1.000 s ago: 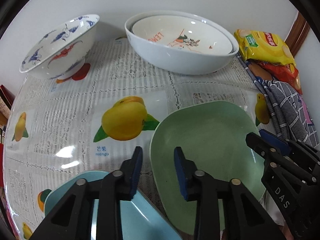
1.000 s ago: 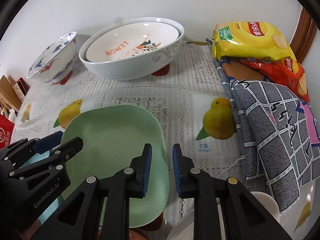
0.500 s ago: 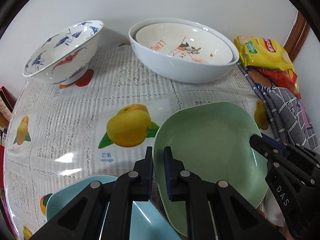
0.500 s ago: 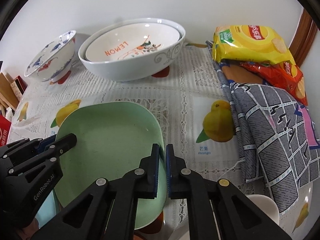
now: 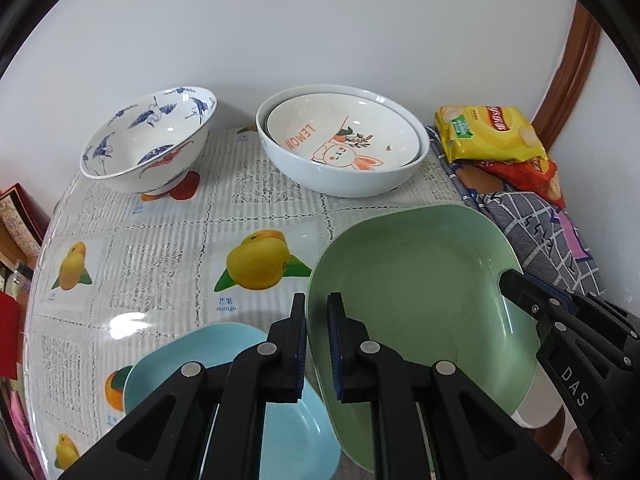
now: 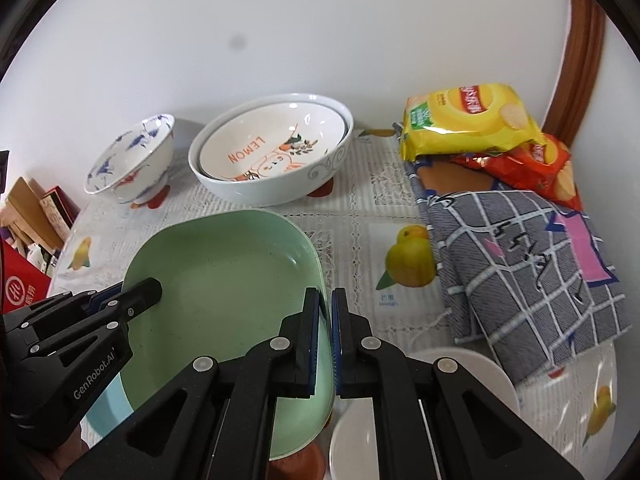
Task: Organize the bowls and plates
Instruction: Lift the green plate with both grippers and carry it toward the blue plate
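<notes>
Nearest, both grippers are pinching the green plate, which serves as the landmark: the left gripper is clamping its jaws on the plate's left rim, and the right gripper is clamping its jaws on the right rim, so the plate is being held tilted just above the tabletop. Just left of the green plate and partly under its edge, a light blue plate is lying flat on the fruit-printed cloth. Just right of the green plate's near corner, a white dish is sitting low in the right wrist view. Further right, a grey checked cloth is lying folded, with a yellow snack bag and a red snack bag beyond it. Behind the green plate, a lemon-print bowl is nesting inside a large white bowl by the wall, and a blue-patterned bowl is standing to their left.
</notes>
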`<state>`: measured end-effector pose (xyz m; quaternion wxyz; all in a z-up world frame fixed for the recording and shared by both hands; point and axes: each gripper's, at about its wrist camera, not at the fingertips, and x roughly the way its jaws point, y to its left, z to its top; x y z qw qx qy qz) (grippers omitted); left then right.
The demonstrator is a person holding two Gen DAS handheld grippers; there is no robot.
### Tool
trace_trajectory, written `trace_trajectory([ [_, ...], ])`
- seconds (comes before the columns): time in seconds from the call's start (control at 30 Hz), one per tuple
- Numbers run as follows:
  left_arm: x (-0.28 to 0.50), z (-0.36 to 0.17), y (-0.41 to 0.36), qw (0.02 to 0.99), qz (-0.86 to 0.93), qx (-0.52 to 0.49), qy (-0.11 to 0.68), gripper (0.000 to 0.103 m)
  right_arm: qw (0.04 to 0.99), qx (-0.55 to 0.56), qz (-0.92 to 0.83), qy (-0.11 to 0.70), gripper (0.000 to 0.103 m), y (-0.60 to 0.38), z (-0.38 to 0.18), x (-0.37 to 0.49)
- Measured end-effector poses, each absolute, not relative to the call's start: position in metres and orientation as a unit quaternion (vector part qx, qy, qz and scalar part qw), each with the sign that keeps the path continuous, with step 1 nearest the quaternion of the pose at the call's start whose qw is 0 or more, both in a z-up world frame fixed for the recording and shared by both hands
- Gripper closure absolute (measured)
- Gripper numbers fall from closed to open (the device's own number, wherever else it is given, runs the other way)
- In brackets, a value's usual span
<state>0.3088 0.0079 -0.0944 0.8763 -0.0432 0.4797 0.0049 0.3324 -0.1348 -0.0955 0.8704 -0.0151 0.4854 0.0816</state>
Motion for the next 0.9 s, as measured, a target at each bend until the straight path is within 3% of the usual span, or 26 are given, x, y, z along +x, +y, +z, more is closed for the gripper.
trace_trajectory([
  [0.9, 0.22, -0.028, -0.001, 0.898, -0.014, -0.056, 0.437, 0.093, 0.898, -0.003, 0.069, 0.434, 0.097, -0.148, -0.016, 0.231],
])
